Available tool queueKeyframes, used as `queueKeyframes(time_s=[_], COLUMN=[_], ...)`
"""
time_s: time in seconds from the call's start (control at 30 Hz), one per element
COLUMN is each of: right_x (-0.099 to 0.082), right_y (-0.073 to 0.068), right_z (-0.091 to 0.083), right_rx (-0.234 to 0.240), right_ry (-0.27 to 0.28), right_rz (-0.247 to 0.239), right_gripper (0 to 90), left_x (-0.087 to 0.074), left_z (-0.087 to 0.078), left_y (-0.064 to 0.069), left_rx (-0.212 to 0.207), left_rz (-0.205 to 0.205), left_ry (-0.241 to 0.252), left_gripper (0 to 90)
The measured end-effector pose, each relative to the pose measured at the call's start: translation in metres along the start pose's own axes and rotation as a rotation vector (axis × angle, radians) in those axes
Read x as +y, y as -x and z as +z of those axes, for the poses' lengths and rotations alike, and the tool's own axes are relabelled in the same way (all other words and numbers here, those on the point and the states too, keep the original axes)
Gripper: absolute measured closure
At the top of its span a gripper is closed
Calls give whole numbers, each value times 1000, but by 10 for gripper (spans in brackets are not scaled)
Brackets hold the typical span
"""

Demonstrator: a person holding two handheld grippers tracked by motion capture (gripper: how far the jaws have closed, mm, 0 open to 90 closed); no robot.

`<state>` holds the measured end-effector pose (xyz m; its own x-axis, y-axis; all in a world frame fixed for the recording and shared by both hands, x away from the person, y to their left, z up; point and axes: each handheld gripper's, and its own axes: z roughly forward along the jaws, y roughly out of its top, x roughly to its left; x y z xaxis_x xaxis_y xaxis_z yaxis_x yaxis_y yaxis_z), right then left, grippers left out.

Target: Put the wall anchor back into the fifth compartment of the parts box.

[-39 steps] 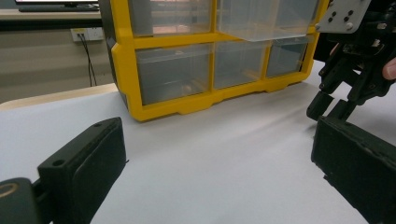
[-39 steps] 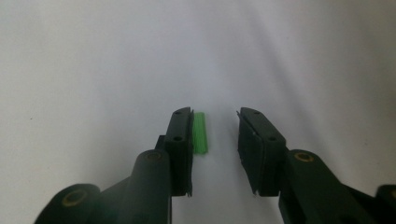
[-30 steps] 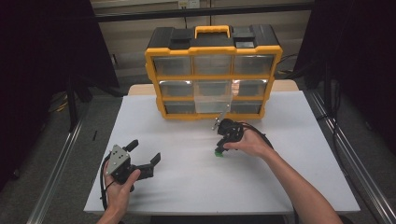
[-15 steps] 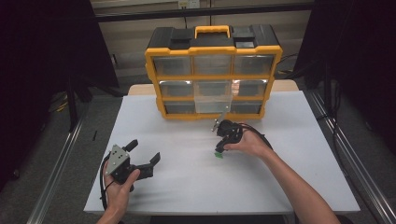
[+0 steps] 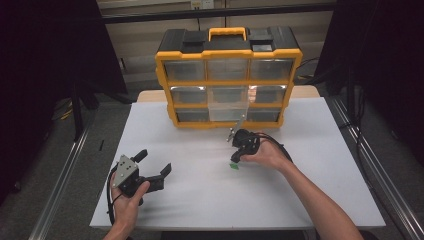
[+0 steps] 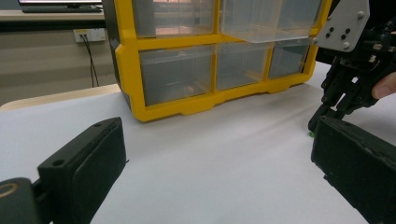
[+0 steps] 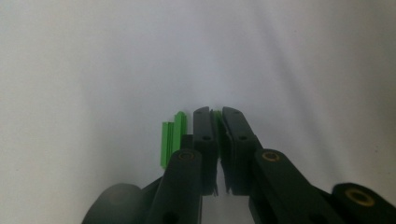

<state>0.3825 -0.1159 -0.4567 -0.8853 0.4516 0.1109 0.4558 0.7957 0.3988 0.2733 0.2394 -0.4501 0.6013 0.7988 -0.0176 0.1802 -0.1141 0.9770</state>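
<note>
A small green plastic piece point(image 5: 233, 166) lies on the white table point(image 5: 200, 210) right of the middle. My right gripper point(image 5: 234, 162) points down at it from a hand. In the right gripper view its jaws have just been closing and now pinch the green piece point(image 7: 170, 135), part of which sticks out to the left of my right gripper point(image 7: 215, 116). My left gripper point(image 5: 154, 161) rests low at the front left, open with nothing between its jaws. In the left gripper view, past my left gripper point(image 6: 217, 135), the right gripper point(image 6: 322, 122) stands over the green piece point(image 6: 309, 135).
A yellow and black drawer organizer point(image 5: 227, 75) stands at the back of the table. Its middle clear drawer point(image 5: 229, 107) is pulled out toward me, close behind the right gripper. Dark curtains flank the table on both sides.
</note>
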Motion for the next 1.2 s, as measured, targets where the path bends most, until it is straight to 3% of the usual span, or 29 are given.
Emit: queueKeyframes(time_s=[0.1, 0.13, 0.2, 0.23, 0.33, 0.5, 0.63, 0.73, 1.2], right_x=[-1, -1, -1, -1, -1, -3, -4, -3, -6], right_y=[1, 3, -2, 0, -2, -4, -9, -11, -22], right_z=[0, 0, -4, -4, -8, -20, -30, -37, -70], right_rx=[20, 19, 3, 8, 9, 17, 12, 13, 31], right_ry=[28, 44, 44, 72, 76, 123, 165, 222, 363], right_rz=[-24, -64, -10, -59, -27, -25, -35, -74, -88], right_gripper=[847, 847, 847, 847, 847, 847, 847, 847, 847], left_x=[0, 0, 0, 0, 0, 0, 0, 0, 0], left_z=[0, 1, 1, 1, 0, 0, 0, 0, 0], left_y=[0, 0, 0, 0, -1, 0, -1, -1, -1], left_rx=[-2, -3, -3, -3, 0, 1, 0, 7, -3], left_rz=[-5, -7, -4, -4, -1, -5, -2, -1, -5], left_ry=[5, 5, 6, 6, 3, 6, 2, -3, 6], left_gripper=[32, 32, 32, 32, 32, 32, 32, 32, 32])
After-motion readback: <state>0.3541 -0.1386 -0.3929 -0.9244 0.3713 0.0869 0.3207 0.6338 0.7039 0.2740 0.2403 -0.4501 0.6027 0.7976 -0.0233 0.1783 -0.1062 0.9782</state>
